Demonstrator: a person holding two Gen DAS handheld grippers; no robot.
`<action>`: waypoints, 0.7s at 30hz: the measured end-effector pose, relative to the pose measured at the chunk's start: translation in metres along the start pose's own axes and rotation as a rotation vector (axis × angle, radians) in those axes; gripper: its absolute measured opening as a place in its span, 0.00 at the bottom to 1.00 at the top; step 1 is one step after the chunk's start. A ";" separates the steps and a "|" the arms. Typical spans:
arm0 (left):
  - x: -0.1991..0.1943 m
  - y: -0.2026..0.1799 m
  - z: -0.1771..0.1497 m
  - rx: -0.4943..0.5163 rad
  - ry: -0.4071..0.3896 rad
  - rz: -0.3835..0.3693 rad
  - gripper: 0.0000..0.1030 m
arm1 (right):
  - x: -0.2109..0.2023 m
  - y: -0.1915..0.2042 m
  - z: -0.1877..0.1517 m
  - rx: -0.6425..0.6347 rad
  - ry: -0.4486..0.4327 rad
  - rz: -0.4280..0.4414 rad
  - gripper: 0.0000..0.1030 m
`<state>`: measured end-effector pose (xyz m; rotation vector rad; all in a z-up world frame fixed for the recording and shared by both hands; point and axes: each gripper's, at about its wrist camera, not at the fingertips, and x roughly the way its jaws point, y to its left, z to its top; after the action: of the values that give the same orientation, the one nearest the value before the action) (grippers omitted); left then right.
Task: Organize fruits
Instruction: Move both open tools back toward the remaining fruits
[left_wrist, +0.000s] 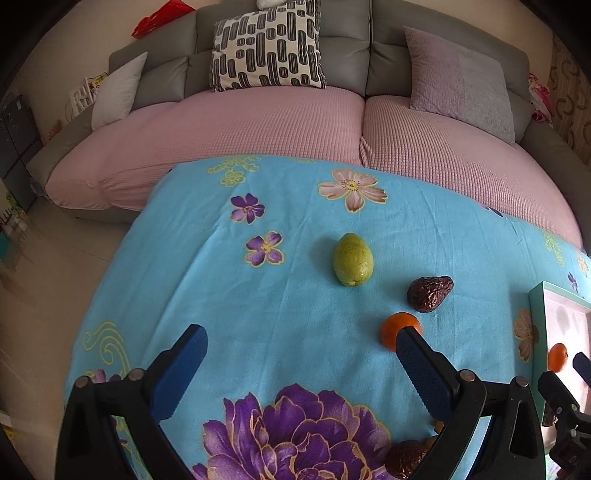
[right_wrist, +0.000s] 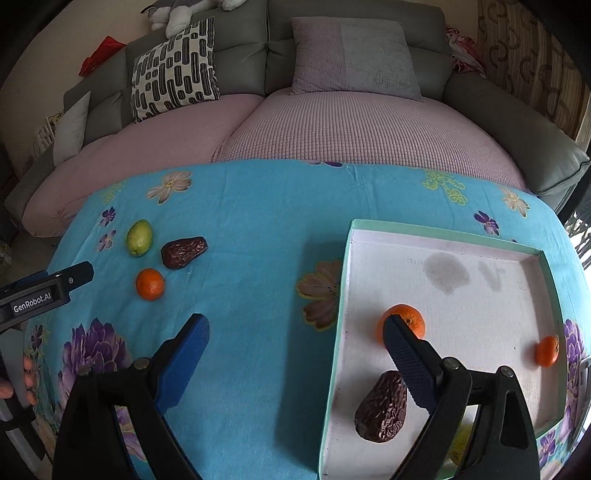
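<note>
Now, fruit on the table (right_wrist: 258, 221): green fruit (right_wrist: 139, 237), wrinkled brown date (right_wrist: 183, 252) and orange (right_wrist: 150, 284) lie close together on the blue flowered cloth.
Tray (right_wrist: 341, 295): holds two oranges (right_wrist: 400, 321) (right_wrist: 547, 350) and a second date (right_wrist: 382, 406), apart from each other.
Left gripper (left_wrist: 301, 350): jaws wide open, empty, near the loose orange.
Right gripper (right_wrist: 295, 339): jaws wide open, empty, straddling the tray's left rim.

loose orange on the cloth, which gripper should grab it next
Left. The left gripper is open with the orange right at its jaws. The right gripper, also open, hangs at the tray, further away.
</note>
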<state>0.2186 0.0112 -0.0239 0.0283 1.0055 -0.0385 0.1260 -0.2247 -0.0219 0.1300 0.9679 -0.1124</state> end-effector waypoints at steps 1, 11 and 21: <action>0.000 0.003 0.001 -0.009 -0.001 0.002 1.00 | 0.002 0.006 -0.001 -0.013 0.006 0.013 0.92; 0.011 0.002 -0.004 -0.009 0.048 -0.042 1.00 | 0.026 0.045 -0.013 -0.089 0.086 0.146 0.92; 0.035 -0.007 -0.004 -0.027 0.079 -0.106 1.00 | 0.041 0.056 -0.022 -0.107 0.153 0.197 0.83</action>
<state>0.2341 0.0041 -0.0554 -0.0485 1.0855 -0.1215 0.1399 -0.1672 -0.0642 0.1360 1.1059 0.1316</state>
